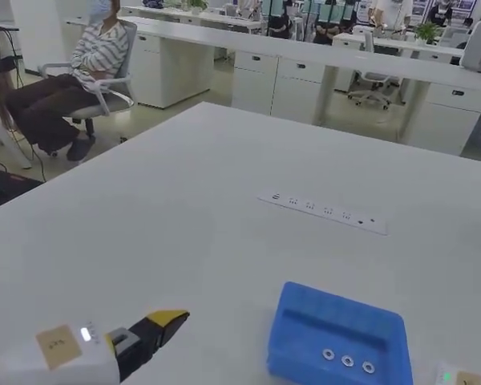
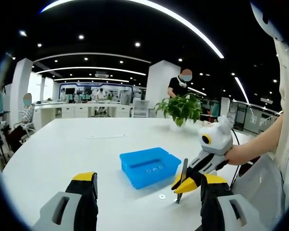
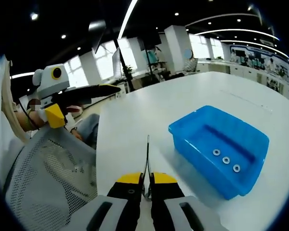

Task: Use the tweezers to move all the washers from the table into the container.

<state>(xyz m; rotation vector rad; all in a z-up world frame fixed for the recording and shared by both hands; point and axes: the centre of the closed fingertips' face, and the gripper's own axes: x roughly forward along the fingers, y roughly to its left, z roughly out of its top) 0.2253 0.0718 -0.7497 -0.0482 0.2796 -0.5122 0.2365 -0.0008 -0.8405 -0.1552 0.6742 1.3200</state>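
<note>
Noting tweezers (image 3: 147, 159) clamped in right gripper's (image 3: 141, 177) jaws, left gripper's (image 2: 148, 177) apart: washer (image 2: 162, 196) may be flicked away if pinched askew.

Bright ceiling lights, soft focus, fisheye edges

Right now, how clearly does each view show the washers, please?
Head view: dim and soft, three washers in the container legible. Left gripper view: fisheye-bent but sharp, one washer on the table. Right gripper view: tweezers crisp, ceiling lights glare.
</note>
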